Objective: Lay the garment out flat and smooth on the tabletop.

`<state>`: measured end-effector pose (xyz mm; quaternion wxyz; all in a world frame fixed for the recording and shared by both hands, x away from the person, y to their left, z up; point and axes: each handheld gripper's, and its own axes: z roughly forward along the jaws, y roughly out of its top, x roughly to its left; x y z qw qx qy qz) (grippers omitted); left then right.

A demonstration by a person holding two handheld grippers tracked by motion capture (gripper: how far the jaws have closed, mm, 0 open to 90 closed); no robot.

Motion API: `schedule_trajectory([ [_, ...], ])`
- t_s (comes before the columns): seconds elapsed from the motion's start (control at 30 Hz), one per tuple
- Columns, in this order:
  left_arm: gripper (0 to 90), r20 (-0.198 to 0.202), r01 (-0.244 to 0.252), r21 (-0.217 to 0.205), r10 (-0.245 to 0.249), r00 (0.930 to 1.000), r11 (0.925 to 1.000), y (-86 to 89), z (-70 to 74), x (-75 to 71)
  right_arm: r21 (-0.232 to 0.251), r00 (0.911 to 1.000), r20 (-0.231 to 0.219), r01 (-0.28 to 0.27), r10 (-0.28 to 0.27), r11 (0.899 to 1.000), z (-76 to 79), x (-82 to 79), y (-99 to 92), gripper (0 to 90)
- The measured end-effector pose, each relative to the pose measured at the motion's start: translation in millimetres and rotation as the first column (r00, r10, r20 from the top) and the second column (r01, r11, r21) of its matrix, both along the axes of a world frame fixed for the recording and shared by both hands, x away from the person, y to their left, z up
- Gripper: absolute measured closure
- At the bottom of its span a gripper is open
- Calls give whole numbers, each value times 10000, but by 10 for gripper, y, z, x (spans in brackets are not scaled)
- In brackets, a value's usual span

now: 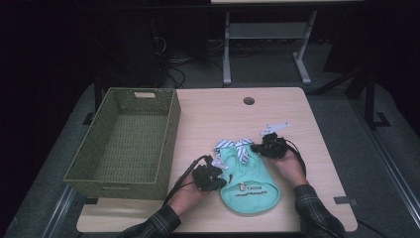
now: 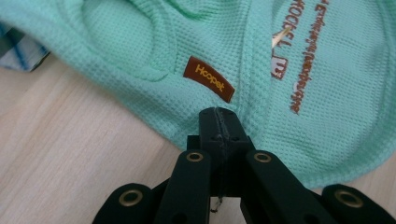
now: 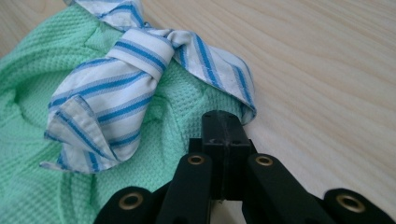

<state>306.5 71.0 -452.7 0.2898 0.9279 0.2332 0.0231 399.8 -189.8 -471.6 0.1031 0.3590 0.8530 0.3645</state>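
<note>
While both grippers pinch the mint pet shirt (image 1: 249, 181) beside the basket (image 1: 130, 140), left gripper (image 1: 216, 177) and right gripper (image 1: 261, 147) jaws clamped on cloth, lifting it basketward seems next.

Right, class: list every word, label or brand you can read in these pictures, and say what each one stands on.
"Hoopet": orange letters on the brown tag sewn to the mint green garment.
"HOOP…": start of the brown embroidered heading on the same garment, cut off by the frame edge.
Two smaller embroidered lines beneath it: too blurred to read.
Garment print in the high view: too small to read.
</note>
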Motion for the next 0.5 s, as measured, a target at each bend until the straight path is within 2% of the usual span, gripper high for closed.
schedule_trajectory([
  [0.17,897,63,-38,134,38,10000,9999,66,8,-13,-25,10000,17,94,-94,10000,0,-119,-111,900],
  [0.33,896,114,-64,132,62,9999,9999,80,8,-24,212,9999,5,168,-169,9996,-15,-251,-195,900],
  [0.47,843,-203,-222,-147,219,9996,9996,100,20,14,407,9997,-141,196,-190,9990,-19,-275,-226,898],
  [0.5,825,-157,-208,-148,205,9997,9997,108,32,23,487,9997,-153,186,-178,9986,-20,-276,-232,895],
])
